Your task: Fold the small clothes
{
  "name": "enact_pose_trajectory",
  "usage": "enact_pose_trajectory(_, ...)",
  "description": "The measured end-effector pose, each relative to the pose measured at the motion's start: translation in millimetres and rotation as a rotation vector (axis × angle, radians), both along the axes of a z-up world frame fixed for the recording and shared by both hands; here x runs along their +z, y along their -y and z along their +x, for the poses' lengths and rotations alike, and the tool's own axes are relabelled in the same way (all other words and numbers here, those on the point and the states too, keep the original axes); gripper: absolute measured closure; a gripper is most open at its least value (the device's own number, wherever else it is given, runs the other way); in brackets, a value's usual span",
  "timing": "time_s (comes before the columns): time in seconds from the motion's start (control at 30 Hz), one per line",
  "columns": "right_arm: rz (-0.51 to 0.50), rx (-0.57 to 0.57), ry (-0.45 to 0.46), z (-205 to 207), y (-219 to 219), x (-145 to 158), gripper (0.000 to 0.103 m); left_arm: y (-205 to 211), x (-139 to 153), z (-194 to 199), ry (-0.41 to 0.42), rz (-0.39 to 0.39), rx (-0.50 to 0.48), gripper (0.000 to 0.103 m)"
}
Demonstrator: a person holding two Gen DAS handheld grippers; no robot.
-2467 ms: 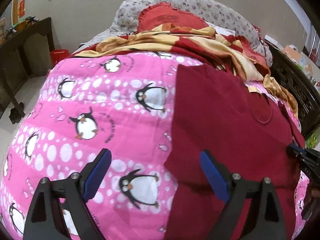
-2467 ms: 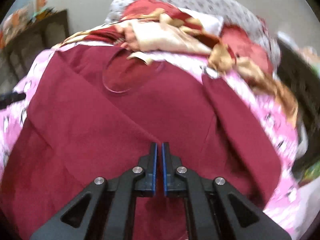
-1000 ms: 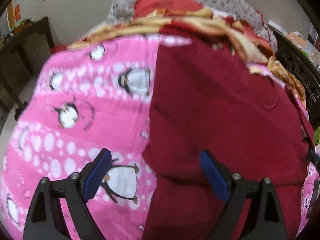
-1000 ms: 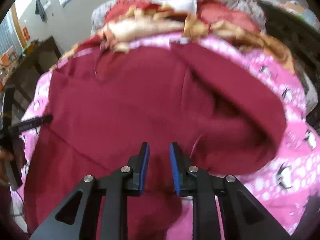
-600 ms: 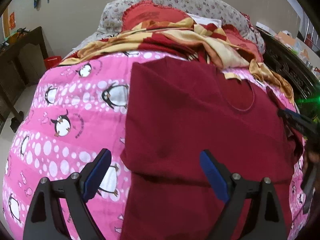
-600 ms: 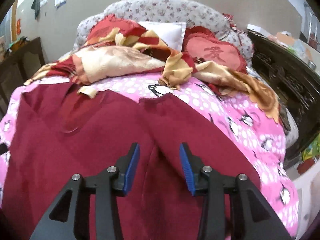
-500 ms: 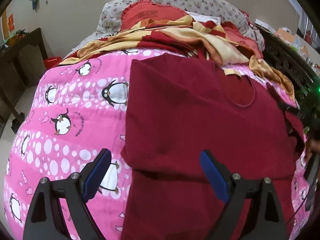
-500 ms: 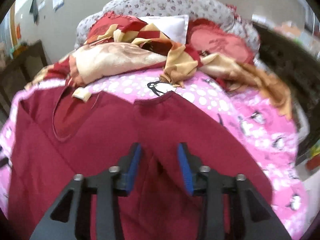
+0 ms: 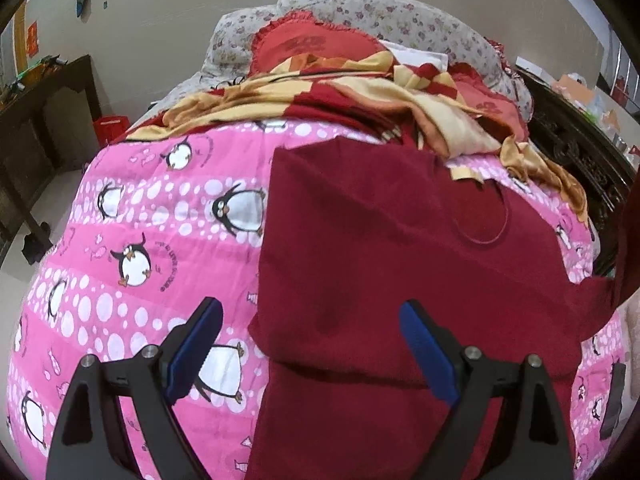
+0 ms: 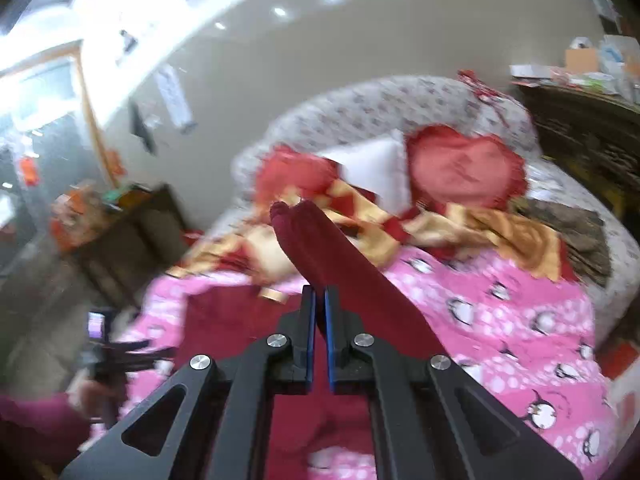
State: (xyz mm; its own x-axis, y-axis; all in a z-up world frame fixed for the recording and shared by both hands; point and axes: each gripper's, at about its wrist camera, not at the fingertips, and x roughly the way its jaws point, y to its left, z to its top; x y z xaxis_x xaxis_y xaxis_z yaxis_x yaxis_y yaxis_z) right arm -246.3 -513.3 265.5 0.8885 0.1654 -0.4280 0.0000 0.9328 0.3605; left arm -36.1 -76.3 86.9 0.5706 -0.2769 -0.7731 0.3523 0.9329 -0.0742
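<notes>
A dark red shirt (image 9: 380, 264) lies on the pink penguin quilt (image 9: 152, 248), its left sleeve folded in over the body. My left gripper (image 9: 310, 344) is open and empty, hovering over the shirt's lower left edge. My right gripper (image 10: 319, 320) is shut on the shirt's right sleeve (image 10: 340, 264) and holds it lifted, the sleeve end sticking up beyond the fingers. The lifted sleeve also shows at the right edge of the left wrist view (image 9: 628, 248).
A crumpled red and yellow blanket (image 9: 360, 92) and red pillows (image 10: 464, 168) lie at the head of the bed. A dark wooden table (image 9: 44, 112) stands to the left, dark furniture (image 9: 576, 152) to the right.
My right gripper has shut on the right sleeve and lifted it off the quilt, tilting upward. My left gripper has stayed open over the shirt's left side.
</notes>
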Motion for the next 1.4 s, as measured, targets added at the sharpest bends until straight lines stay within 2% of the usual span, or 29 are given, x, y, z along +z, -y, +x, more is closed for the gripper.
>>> enact_pose_trajectory(0.2, -0.016, 0.319, 0.105, 2, -55, 41, 0.097, -6, 17, -1, 0.035, -0.021, 0.0, 0.01)
enact_pose_trajectory(0.3, -0.033, 0.489, 0.089, 28, -92, 47, 0.097, -19, 26, 0, 0.055, -0.034, 0.01, 0.01)
enact_pose_trajectory(0.4, -0.038, 0.637, 0.027, 67, -130, 41, 0.096, -41, 33, -1, 0.08, -0.058, 0.028, 0.01)
enact_pose_trajectory(0.47, -0.045, 0.734, -0.063, 101, -159, 25, 0.097, -60, 35, -1, 0.09, -0.079, 0.052, 0.01)
enact_pose_trajectory(0.57, -0.106, 0.787, -0.221, 164, -208, -22, 0.096, -85, 32, 1, 0.093, -0.097, 0.09, 0.01)
enact_pose_trajectory(0.6, -0.126, 0.78, -0.255, 180, -217, -37, 0.096, -91, 29, 3, 0.086, -0.092, 0.102, 0.01)
enact_pose_trajectory(0.67, -0.164, 0.693, -0.344, 221, -235, -78, 0.096, -94, 23, 7, 0.061, -0.086, 0.113, 0.01)
enact_pose_trajectory(0.7, -0.17, 0.63, -0.399, 239, -241, -99, 0.092, -94, 20, 8, 0.047, -0.094, 0.11, 0.01)
enact_pose_trajectory(0.73, -0.161, 0.564, -0.484, 260, -242, -124, 0.09, -92, 18, 10, 0.035, -0.101, 0.105, 0.01)
enact_pose_trajectory(0.8, -0.083, 0.502, -0.605, 278, -234, -149, 0.086, -86, 16, 13, 0.028, -0.111, 0.088, 0.01)
enact_pose_trajectory(0.9, -0.001, 0.418, -0.546, 255, -205, -144, 0.086, -67, 14, 16, 0.037, -0.113, 0.044, 0.01)
enact_pose_trajectory(0.97, 0.025, 0.356, -0.471, 217, -175, -130, 0.086, -50, 11, 20, 0.043, -0.104, 0.013, 0.01)
enact_pose_trajectory(1.07, -0.071, 0.224, -0.381, 161, -144, -114, 0.08, -16, -5, 32, 0.01, -0.065, -0.028, 0.01)
enact_pose_trajectory(1.13, -0.175, 0.077, -0.345, 116, -117, -117, 0.074, 2, -19, 40, -0.018, -0.045, -0.037, 0.012)
enact_pose_trajectory(1.17, -0.213, 0.017, -0.346, 99, -103, -118, 0.071, 9, -25, 43, -0.031, -0.034, -0.041, 0.017)
enact_pose_trajectory(1.23, -0.248, -0.078, -0.382, 78, -81, -127, 0.071, 24, -34, 49, -0.067, -0.01, -0.065, 0.057)
enact_pose_trajectory(1.3, -0.222, -0.161, -0.43, 66, -55, -135, 0.071, 35, -37, 49, -0.072, 0.032, -0.067, 0.062)
enact_pose_trajectory(1.33, -0.18, -0.193, -0.45, 66, -42, -141, 0.071, 36, -34, 48, -0.058, 0.038, -0.066, 0.069)
enact_pose_trajectory(1.4, -0.089, -0.199, -0.457, 75, -28, -149, 0.064, 31, -26, 45, -0.05, 0.018, -0.065, 0.076)
